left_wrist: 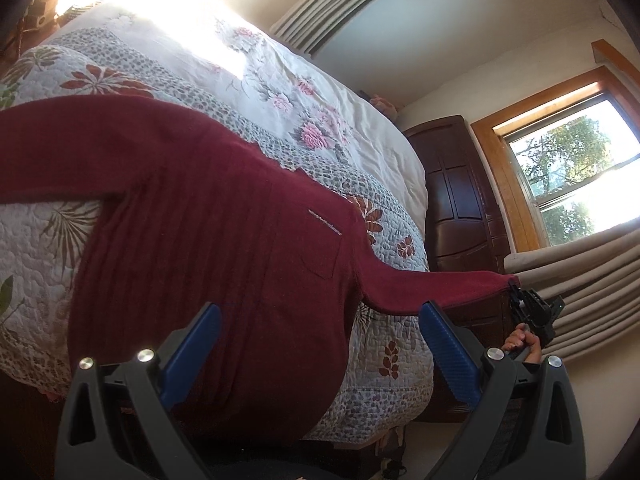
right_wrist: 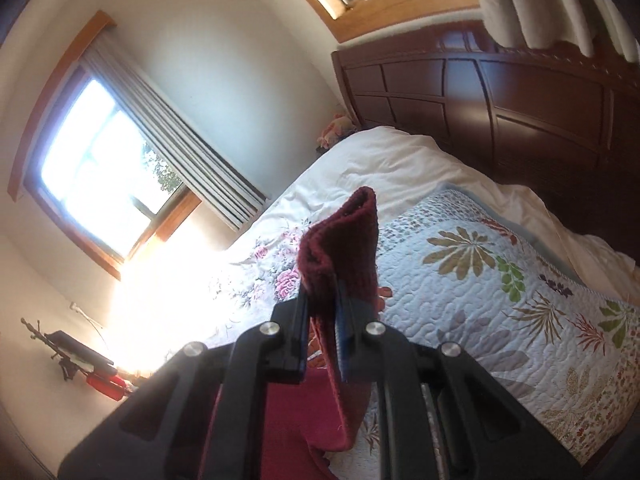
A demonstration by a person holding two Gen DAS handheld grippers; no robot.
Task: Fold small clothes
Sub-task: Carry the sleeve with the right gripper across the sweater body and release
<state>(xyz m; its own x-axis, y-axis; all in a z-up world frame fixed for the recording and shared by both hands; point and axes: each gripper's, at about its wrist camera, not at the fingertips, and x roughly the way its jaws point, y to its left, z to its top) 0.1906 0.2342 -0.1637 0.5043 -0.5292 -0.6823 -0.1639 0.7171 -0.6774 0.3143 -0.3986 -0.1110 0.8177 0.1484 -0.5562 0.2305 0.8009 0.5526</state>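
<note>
1. While the left gripper (left_wrist: 320, 344) hangs with its blue pads (left_wrist: 192, 344) spread wide and empty above the sweater's hem, the dark red sweater (left_wrist: 208, 232) lies flat on the quilt (left_wrist: 400, 356) of the bed.
2. One sleeve (left_wrist: 436, 286) stretches out past the bed's edge, lifted off the quilt.
3. At its cuff (right_wrist: 348, 240), the right gripper (right_wrist: 325, 312) is clenched on the cloth, a hand (left_wrist: 524, 344) on its handle.
4. Behind the bed stand a dark wooden headboard (right_wrist: 500, 108) and a bright window (right_wrist: 100, 160).
</note>
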